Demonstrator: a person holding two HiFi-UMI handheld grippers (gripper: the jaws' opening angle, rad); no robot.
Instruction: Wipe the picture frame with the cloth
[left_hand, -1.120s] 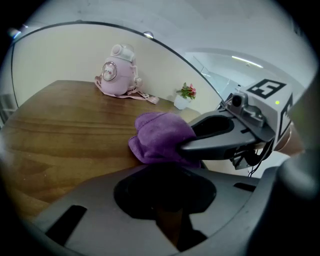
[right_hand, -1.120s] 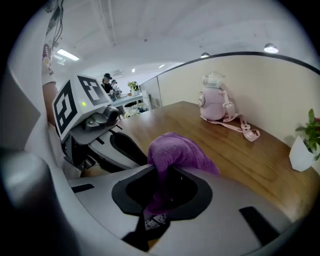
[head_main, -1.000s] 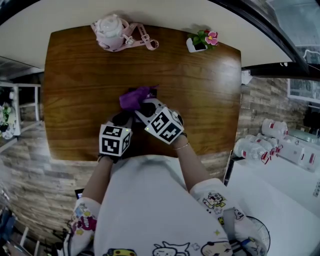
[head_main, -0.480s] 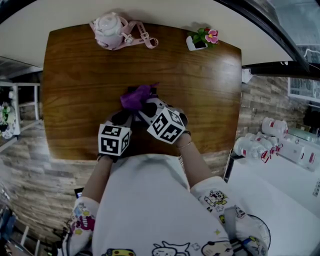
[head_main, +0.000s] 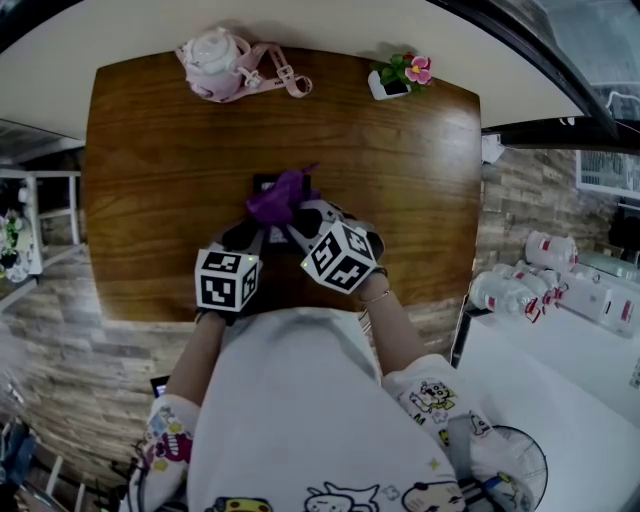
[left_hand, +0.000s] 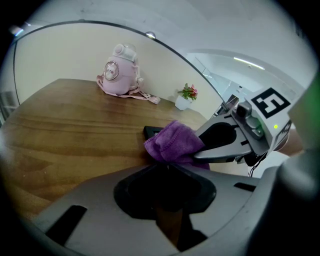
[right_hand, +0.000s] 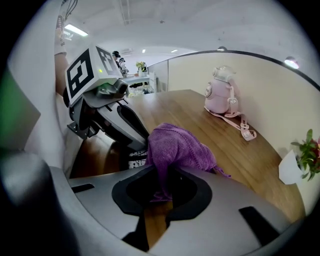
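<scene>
Carries the right gripper (right_hand: 164, 169) a little toward 3 o'clock from its place of a second ago. Takes the purple cloth (right_hand: 177, 147) along across the picture frame (left_hand: 150, 131), baring the frame's 9 o'clock corner. Keeps the left gripper (left_hand: 166, 166) where it was.

Nearest, at 6 o'clock in the head view, wears a white printed shirt (head_main: 290, 410) and reaches both forearms over the near edge of the wooden table (head_main: 150, 180). Holds the two marker cubes side by side just past that edge, the left cube (head_main: 230, 281) at 8 o'clock of the right cube (head_main: 342, 257).

Pinches the cloth with the right gripper, jaws closed down on a fold. Lets one strand hang through the narrow gap between them, with the rest bunched over the tips. Grips the dark frame with the left gripper, jaws nearly together on its near edge, right below the cloth. Rests the cloth on top of the frame at the table's middle, with both tools converging there, tips just beside each other.

Faces, further out toward 11 o'clock at the table's far edge, an upright pink bottle (head_main: 212, 62), its pink strap (head_main: 285, 80) trailing toward 3 o'clock. Faces, toward 1 o'clock at the same far edge, a small white pot of flowers (head_main: 398, 80). Has, off the table at 3 o'clock, white bottles with red labels (head_main: 520, 290) on a white counter.
</scene>
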